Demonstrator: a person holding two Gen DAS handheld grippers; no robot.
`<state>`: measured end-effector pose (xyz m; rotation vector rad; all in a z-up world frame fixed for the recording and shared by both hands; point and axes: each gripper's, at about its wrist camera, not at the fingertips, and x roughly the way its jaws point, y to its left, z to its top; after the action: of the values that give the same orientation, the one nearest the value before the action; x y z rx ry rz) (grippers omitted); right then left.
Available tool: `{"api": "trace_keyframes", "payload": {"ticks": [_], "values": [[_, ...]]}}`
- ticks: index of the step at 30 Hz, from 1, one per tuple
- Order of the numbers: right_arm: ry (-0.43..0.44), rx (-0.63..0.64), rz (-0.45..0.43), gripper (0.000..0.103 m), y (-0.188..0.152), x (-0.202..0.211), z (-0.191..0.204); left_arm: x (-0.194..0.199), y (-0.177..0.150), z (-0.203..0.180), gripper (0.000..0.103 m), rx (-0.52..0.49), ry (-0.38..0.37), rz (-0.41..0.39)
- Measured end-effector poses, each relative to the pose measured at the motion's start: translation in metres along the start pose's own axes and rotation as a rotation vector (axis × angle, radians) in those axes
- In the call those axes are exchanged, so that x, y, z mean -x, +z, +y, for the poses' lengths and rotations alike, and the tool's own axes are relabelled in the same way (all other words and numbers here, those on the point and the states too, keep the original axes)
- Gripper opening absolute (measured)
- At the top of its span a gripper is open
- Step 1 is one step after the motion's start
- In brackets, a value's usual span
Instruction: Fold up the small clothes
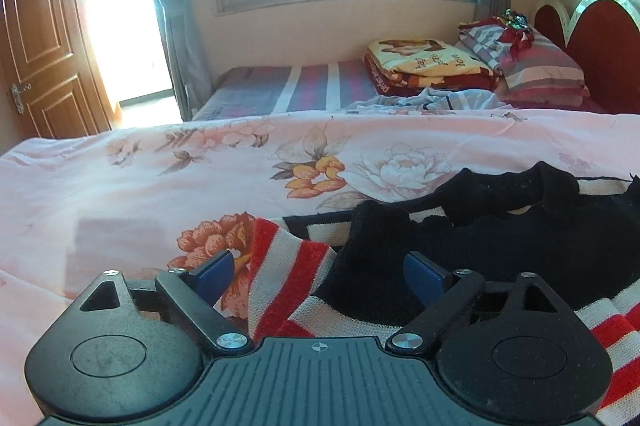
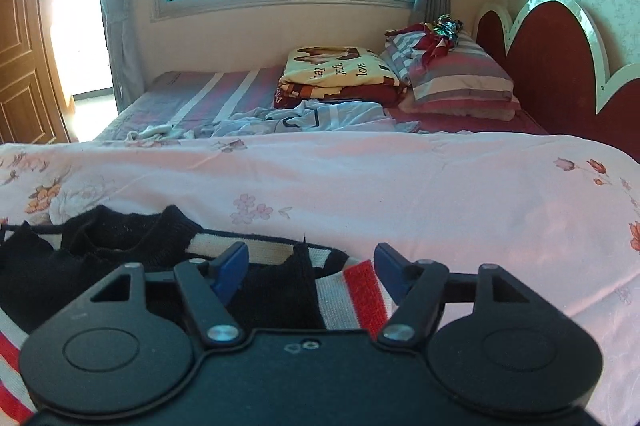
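Note:
A small knit sweater (image 1: 500, 238), black with red, white and navy stripes, lies on the pink floral quilt (image 1: 160, 186). My left gripper (image 1: 320, 266) is open, its blue fingertips on either side of the sweater's left striped sleeve and black cuff. The sweater also shows in the right wrist view (image 2: 120, 246). My right gripper (image 2: 310, 262) is open, with the sweater's right striped sleeve and black cuff lying between its jaws. I cannot tell whether either gripper touches the fabric.
Behind the quilt (image 2: 400, 186) lies a striped mattress (image 2: 208, 94) with a crumpled light-blue garment (image 2: 320, 118), a folded blanket stack (image 2: 340, 70), striped pillows (image 2: 460, 78) and a red headboard (image 2: 560, 66). A window and curtains are behind, a wooden door (image 1: 36, 54) at left.

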<state>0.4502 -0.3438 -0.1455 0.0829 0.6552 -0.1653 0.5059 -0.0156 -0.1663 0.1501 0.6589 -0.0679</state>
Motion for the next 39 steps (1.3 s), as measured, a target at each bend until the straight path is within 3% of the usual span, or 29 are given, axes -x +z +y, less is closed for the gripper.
{"api": "trace_keyframes", "payload": {"ticks": [2,7,9,15,19,21,24,26,30,34,39], "values": [[0.023,-0.03,-0.008,0.067,0.003,0.009,-0.001,0.008,0.004,0.001,0.091,0.02,-0.024,0.009],[0.106,0.052,-0.001,0.042,0.002,0.022,0.03,0.029,0.011,-0.015,0.091,0.034,-0.129,-0.01],[0.157,0.063,0.029,0.039,-0.002,0.021,0.046,0.031,0.01,-0.029,0.091,0.017,-0.173,0.003],[0.195,0.155,0.063,0.037,-0.021,0.014,0.084,0.007,-0.011,-0.049,0.091,-0.01,-0.159,0.086],[0.135,0.198,0.101,0.037,-0.037,-0.002,0.078,0.001,-0.026,-0.041,0.094,-0.015,-0.166,0.055],[0.098,0.228,0.074,0.043,-0.05,-0.008,0.064,0.002,-0.028,-0.041,0.094,-0.012,-0.162,0.047],[0.103,0.126,0.073,0.043,-0.048,-0.009,0.036,0.002,-0.028,-0.039,0.094,0.0,-0.164,0.047],[0.106,0.126,0.072,0.042,-0.049,-0.009,0.032,0.002,-0.028,-0.038,0.094,0.007,-0.164,0.049],[0.08,0.156,0.03,0.042,-0.058,-0.007,0.039,0.005,-0.028,-0.035,0.094,0.009,-0.159,0.052],[0.063,0.131,0.082,0.044,-0.046,-0.005,0.043,0.019,-0.025,-0.03,0.094,0.012,-0.143,0.076],[0.137,0.08,0.057,0.045,-0.043,0.027,0.063,0.043,-0.026,-0.033,0.094,0.047,-0.185,0.093]]}}
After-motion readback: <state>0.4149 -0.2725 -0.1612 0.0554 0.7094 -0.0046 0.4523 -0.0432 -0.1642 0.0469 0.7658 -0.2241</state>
